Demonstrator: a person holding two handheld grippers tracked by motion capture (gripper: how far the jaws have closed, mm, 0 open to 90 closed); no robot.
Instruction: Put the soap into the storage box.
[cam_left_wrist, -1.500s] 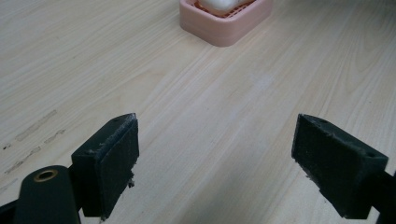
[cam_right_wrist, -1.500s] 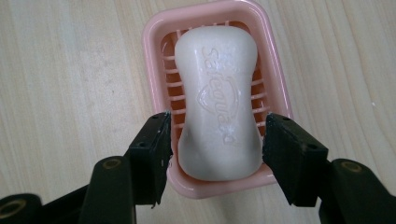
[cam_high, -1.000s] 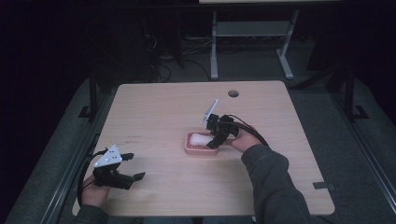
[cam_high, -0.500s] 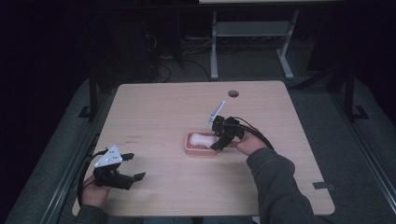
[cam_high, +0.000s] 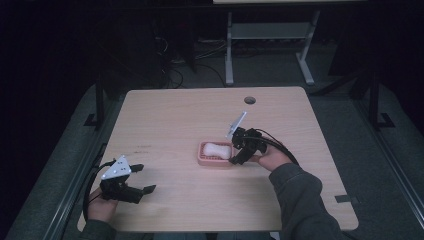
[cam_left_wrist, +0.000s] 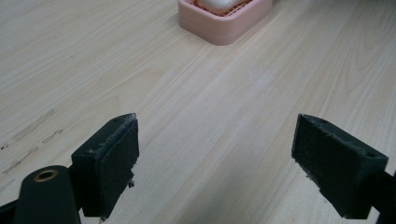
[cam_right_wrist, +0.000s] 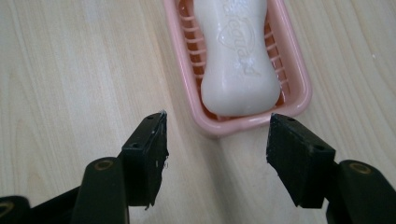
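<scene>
I have the right gripper (cam_high: 236, 159) at the near end of the pink dish (cam_high: 203, 159), which sits about mid-table, a little right of centre. In the right gripper view its jaws stand wide apart and grip nothing, one to each side of the dish's (cam_right_wrist: 299, 77) short end, low over the wood; I cannot tell whether they touch the rim. The soap (cam_right_wrist: 238, 56), a white waisted bar with raised lettering on top, lies lengthwise inside the dish on its slotted floor. From the high view the soap (cam_high: 218, 149) shows as a pale lump in the dish, just beside my right gripper's tips. My left gripper (cam_high: 141, 179) rests near the table's (cam_high: 175, 110) near-left corner, well apart from the dish. In the left gripper view its jaws are spread wide over bare wood with nothing between them, and the dish (cam_left_wrist: 233, 25) shows far ahead at the top edge. The wood near the left jaw carries a few faint scuff marks (cam_left_wrist: 32, 135).
</scene>
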